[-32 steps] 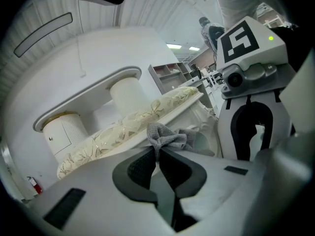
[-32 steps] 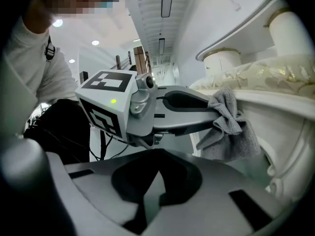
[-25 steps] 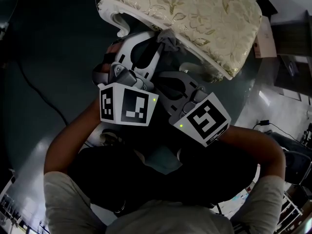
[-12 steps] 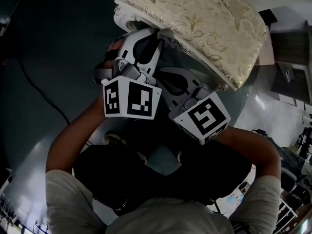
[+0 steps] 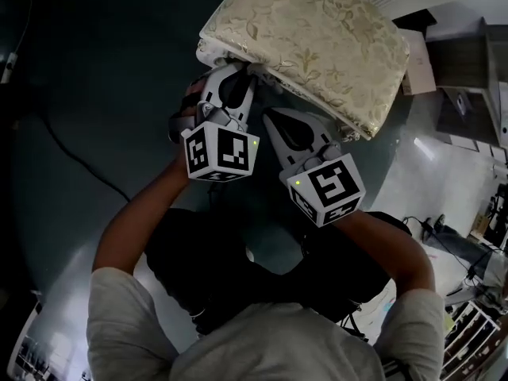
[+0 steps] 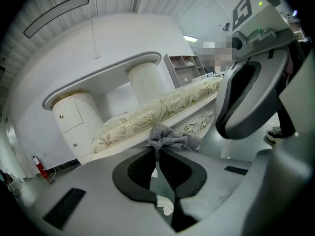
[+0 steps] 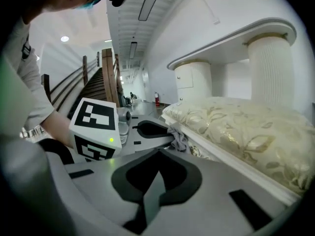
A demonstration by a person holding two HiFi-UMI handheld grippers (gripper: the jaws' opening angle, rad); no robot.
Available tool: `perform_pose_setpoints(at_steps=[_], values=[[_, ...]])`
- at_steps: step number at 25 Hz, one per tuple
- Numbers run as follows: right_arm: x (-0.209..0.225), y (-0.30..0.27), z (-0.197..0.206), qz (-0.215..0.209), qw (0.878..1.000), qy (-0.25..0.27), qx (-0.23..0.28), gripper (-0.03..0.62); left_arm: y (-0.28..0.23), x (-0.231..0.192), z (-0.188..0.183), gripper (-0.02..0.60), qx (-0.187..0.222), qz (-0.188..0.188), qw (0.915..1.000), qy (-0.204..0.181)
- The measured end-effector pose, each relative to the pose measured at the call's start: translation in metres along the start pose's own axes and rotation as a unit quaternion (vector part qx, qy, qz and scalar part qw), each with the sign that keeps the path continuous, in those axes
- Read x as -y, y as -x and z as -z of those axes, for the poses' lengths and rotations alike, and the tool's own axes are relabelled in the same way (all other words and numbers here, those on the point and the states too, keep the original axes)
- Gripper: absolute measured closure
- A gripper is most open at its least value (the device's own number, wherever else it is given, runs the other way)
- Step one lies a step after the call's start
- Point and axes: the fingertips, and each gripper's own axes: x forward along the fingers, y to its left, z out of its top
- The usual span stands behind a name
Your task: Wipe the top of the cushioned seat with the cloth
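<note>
The cushioned seat (image 5: 309, 42) has a cream floral cushion on a white carved frame and fills the top of the head view. My left gripper (image 5: 244, 71) is at the seat's near edge, shut on a small grey cloth (image 6: 167, 137). The cloth bunches out past the jaw tips, just below the cushion (image 6: 147, 114). My right gripper (image 5: 270, 116) hangs beside the left one, a little short of the seat, shut with nothing in it. In the right gripper view the cloth (image 7: 179, 139) shows against the seat frame under the cushion (image 7: 246, 127).
A white pedestal desk with ribbed columns (image 6: 145, 80) stands behind the seat. A black cable (image 5: 71, 157) runs over the dark floor at the left. A staircase (image 7: 98, 77) rises far off. Boxes and shelving (image 5: 460, 94) stand to the seat's right.
Both grippers have shifted along the seat's near edge, the cloth still in the left one. The right gripper has risen and turned, and now points at the seat's edge.
</note>
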Motion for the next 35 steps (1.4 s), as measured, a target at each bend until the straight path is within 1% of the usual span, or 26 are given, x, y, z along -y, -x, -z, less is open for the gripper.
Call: perform_pose_setpoints(at_steps=[3, 6, 8, 11, 14, 18, 20, 23, 27, 31, 33, 35], values=[[0.004, 0.004, -0.012, 0.043, 0.999, -0.017, 0.023, 0.585, 0.002, -0.013, 0.006, 0.546, -0.005, -0.003, 1.0000, 0.006], [0.006, 0.002, -0.018, 0.087, 0.995, -0.035, 0.043, 0.585, 0.003, -0.025, 0.015, 0.546, -0.007, -0.005, 1.0000, -0.001], [0.003, -0.003, -0.020, 0.112, 0.992, -0.036, 0.051, 0.585, 0.003, -0.032, 0.022, 0.546, -0.010, -0.006, 0.9999, 0.002], [-0.002, -0.012, -0.024, 0.136, 0.988, -0.046, 0.055, 0.585, 0.006, -0.038, 0.026, 0.546, -0.009, -0.001, 0.9999, 0.012], [-0.009, -0.018, -0.030, 0.153, 0.985, -0.064, 0.051, 0.585, 0.011, -0.043, 0.027, 0.546, -0.007, 0.010, 0.9999, 0.008], [-0.024, -0.018, -0.048, 0.149, 0.988, -0.036, 0.018, 0.585, 0.016, -0.059, 0.030, 0.546, -0.012, 0.029, 0.9995, 0.009], [-0.027, -0.021, -0.054, 0.155, 0.987, -0.036, 0.014, 0.583, 0.018, -0.066, 0.034, 0.546, -0.019, 0.037, 0.9991, 0.010], [-0.026, -0.035, -0.059, 0.164, 0.985, -0.055, 0.024, 0.585, 0.021, -0.069, 0.034, 0.546, -0.025, 0.046, 0.9986, 0.013], [-0.029, -0.054, -0.061, 0.138, 0.988, -0.065, 0.031, 0.585, 0.023, -0.076, 0.038, 0.546, -0.031, 0.047, 0.9982, 0.017], [-0.018, -0.068, -0.059, 0.129, 0.988, -0.085, 0.029, 0.585, 0.020, -0.087, 0.046, 0.546, -0.039, 0.046, 0.9972, 0.045], [-0.014, -0.073, -0.061, 0.123, 0.987, -0.100, 0.029, 0.585, 0.017, -0.088, 0.046, 0.546, -0.038, 0.054, 0.9967, 0.049], [-0.013, -0.075, -0.065, 0.108, 0.986, -0.125, 0.024, 0.585, 0.015, -0.091, 0.044, 0.546, -0.036, 0.068, 0.9960, 0.046]])
